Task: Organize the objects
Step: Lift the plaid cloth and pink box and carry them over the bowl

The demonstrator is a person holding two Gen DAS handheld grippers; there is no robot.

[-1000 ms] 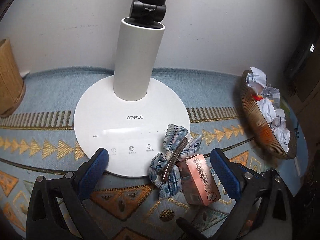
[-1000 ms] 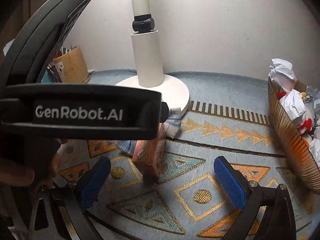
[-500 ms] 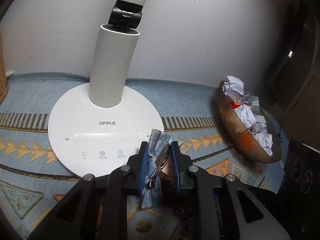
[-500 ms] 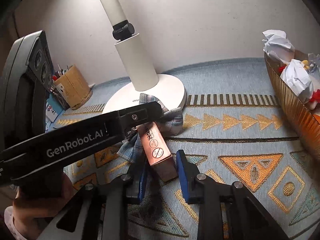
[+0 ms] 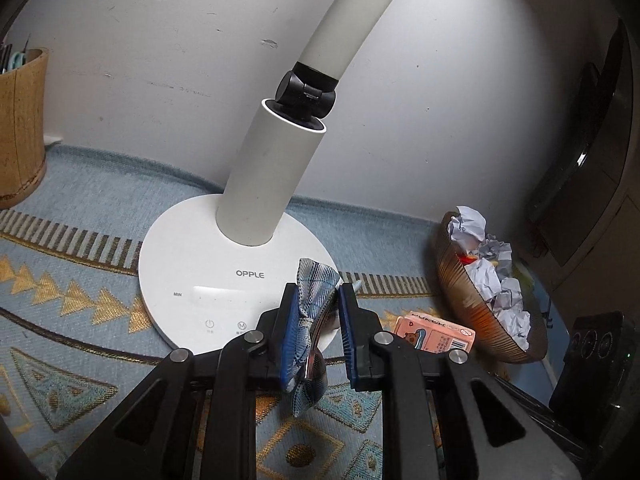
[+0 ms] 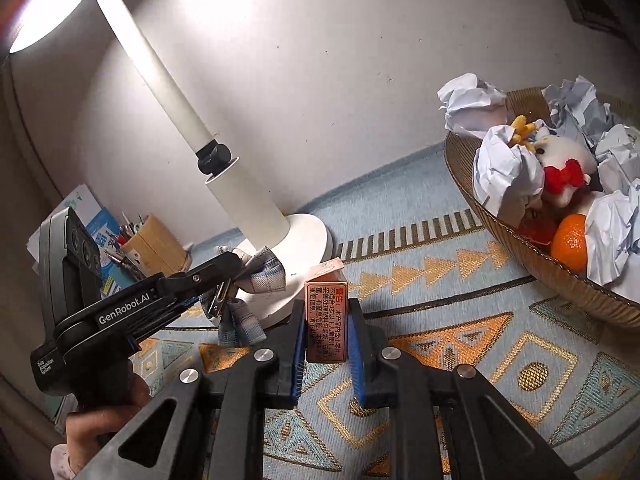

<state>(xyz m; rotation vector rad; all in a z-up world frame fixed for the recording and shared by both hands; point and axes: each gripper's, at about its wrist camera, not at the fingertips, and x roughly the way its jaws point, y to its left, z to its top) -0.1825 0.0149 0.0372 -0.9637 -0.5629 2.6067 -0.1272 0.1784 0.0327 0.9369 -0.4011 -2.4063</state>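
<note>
My left gripper (image 5: 318, 328) is shut on a blue plaid bow hair clip (image 5: 314, 284) and holds it above the mat, in front of the white lamp base (image 5: 208, 264). The clip also shows in the right wrist view (image 6: 256, 276), hanging from the left gripper (image 6: 224, 276). My right gripper (image 6: 325, 346) is shut on a small pink box (image 6: 325, 320) with red print and holds it upright off the mat. The same pink box shows in the left wrist view (image 5: 436, 334), to the right of the clip.
A woven basket (image 6: 520, 248) with crumpled paper, a plush toy and an orange stands at the right; it also shows in the left wrist view (image 5: 468, 304). A cork pen holder (image 5: 18, 128) stands at the far left. The white lamp post (image 6: 240, 184) rises by the wall.
Both grippers went from open to shut: the left on the bow clip, the right on the pink box. Both then lifted their objects off the mat and drew apart.
</note>
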